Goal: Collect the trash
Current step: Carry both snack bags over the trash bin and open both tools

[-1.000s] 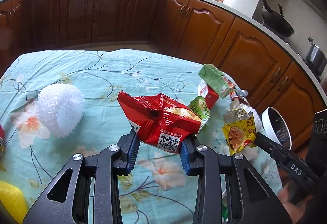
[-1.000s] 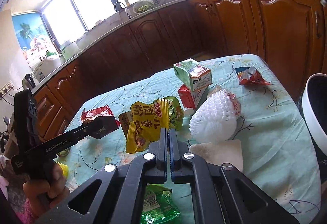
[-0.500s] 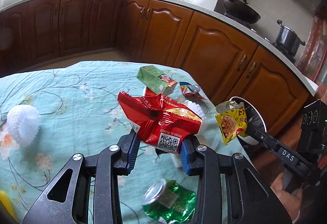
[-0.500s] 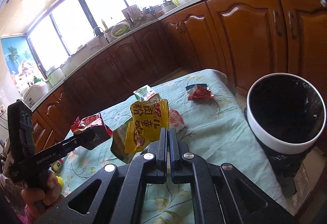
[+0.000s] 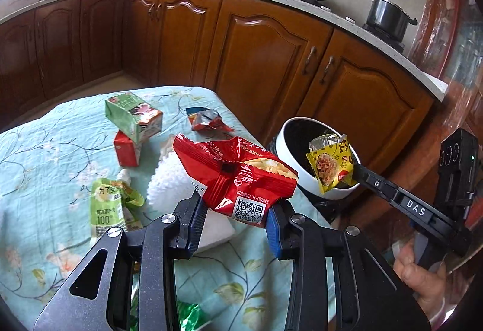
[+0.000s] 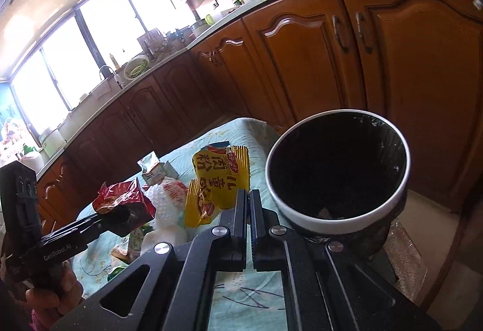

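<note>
Yellow packet [image 6: 215, 183] upright beside bin [image 6: 338, 218].

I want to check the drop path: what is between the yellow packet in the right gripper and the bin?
Nothing: in the left wrist view the yellow packet hangs at the bin opening, air between.

Daylight pours in from the windows [image 6: 90, 53] above the counter, and both views blow out to plain white there, so nothing shows through the panes. The wooden cabinet doors [image 6: 302, 65] catch a warm sheen, with bright streaks along their raised mouldings. Inside the white-rimmed bin [image 6: 338, 168] all is black, and no detail can be made out. The red wrapper [image 5: 238, 177] glints in small highlights along its creases. Straight counter edges bow strongly in both fisheye views, the corners fall off to dark vignette, and the far right edge of the left wrist view smears.
</note>
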The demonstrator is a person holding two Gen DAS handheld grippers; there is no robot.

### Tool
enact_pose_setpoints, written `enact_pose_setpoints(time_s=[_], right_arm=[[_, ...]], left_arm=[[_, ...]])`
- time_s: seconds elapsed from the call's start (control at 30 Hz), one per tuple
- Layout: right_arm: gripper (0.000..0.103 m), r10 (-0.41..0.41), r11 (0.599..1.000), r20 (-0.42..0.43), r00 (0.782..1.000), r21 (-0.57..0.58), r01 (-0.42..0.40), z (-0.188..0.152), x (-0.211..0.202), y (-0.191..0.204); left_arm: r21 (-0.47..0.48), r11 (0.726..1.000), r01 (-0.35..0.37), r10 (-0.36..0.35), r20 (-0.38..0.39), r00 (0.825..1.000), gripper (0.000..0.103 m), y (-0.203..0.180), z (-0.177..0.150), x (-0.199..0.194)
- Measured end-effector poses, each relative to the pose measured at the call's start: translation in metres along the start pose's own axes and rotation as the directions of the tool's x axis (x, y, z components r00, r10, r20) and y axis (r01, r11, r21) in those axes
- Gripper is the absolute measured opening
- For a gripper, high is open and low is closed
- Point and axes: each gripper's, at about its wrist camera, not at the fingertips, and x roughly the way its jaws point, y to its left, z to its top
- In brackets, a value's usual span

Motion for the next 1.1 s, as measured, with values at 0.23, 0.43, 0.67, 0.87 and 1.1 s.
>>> enact_pose_setpoints(time_s=[0.23,0.43,0.67,0.87,1.1], right_arm=[[0.002,-0.076,0.996,0.014,0.997,0.042,0.075,0.008,-0.003,-0.041],[0.002,-0.137,0.989,0.005,0.991,0.056,0.136,0.015,0.002,-0.067],[0.002,-0.189,0.981,-0.013,0.982,0.044,0.189,0.023,0.009,-0.087],[0.002,-0.222,0.974,-0.018,0.975,0.034,0.222,0.031,0.012,-0.1],[0.002,-0.246,0.969,-0.036,0.969,0.01,0.246,0.037,0.021,-0.105]], left_arm=[[0.039,0.999,0.037,-0.036,-0.037,0.999,0.033,-0.034,0.009,0.029],[0.083,0.994,0.071,-0.065,-0.073,0.995,0.033,-0.068,0.018,0.057],[0.131,0.987,0.098,-0.084,-0.112,0.99,0.033,-0.103,0.03,0.09],[0.161,0.981,0.107,-0.084,-0.144,0.986,0.033,-0.121,0.04,0.116],[0.186,0.978,0.096,-0.063,-0.176,0.982,0.033,-0.132,0.042,0.141]])
